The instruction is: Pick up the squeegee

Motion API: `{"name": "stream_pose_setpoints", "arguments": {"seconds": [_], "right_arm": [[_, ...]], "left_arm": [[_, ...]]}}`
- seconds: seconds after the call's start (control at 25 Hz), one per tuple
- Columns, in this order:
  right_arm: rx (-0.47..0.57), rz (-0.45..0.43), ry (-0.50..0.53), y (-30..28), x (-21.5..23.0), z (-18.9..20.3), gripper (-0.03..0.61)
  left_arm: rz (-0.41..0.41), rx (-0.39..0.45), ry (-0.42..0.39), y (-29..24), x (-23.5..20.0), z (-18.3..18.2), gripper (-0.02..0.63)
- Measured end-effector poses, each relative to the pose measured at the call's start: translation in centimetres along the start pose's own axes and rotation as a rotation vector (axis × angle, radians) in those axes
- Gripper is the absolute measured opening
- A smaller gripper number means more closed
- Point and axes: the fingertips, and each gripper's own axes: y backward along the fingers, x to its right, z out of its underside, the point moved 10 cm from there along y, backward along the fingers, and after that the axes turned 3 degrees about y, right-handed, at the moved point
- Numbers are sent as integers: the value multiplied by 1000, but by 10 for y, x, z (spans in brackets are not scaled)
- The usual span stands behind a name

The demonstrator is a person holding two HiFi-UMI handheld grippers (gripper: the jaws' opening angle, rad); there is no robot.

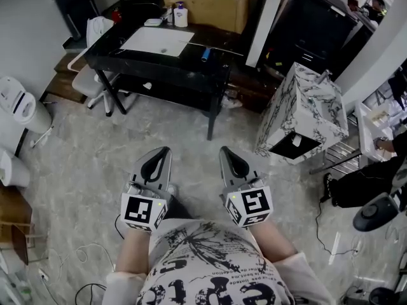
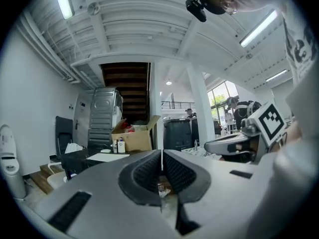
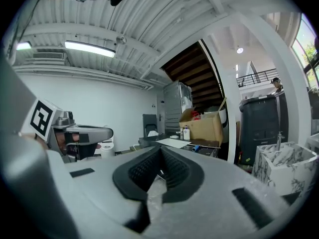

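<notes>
A small blue-handled item (image 1: 205,54), perhaps the squeegee, lies near the right end of the black table (image 1: 166,69); in the right gripper view the same blue item (image 3: 196,148) shows on the far tabletop. My left gripper (image 1: 163,152) and right gripper (image 1: 226,151) are held side by side over the floor, well short of the table and pointing level toward it. Both are shut with nothing between the jaws. The left gripper view shows its pads (image 2: 149,171) meeting at the tips; the right gripper's pads (image 3: 172,171) meet likewise.
A white rectangular basin or board (image 1: 158,41) lies on the table, with a bottle (image 1: 181,14) and an open cardboard box (image 1: 210,5) behind it. A marble-patterned box (image 1: 305,110) stands at the right, a white chair (image 1: 89,75) and white bins (image 1: 19,107) at the left. Cables lie on the floor.
</notes>
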Motion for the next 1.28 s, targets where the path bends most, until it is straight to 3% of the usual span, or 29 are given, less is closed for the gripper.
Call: {"name": "stream_pose_setpoints", "arguments": {"seconds": [0.24, 0.44, 0.88, 1.28], "right_arm": [[-25, -1, -14, -54, 3, 5, -8], [-45, 34, -11, -127, 8, 4, -8], [-102, 228, -64, -299, 27, -19, -8], [-173, 320, -104, -387, 73, -7, -8]], "left_arm": [[14, -2, 12, -34, -44, 19, 12], [51, 6, 9, -81, -106, 22, 12], [227, -15, 31, -221, -267, 8, 12], [286, -82, 67, -317, -320, 20, 12]]}}
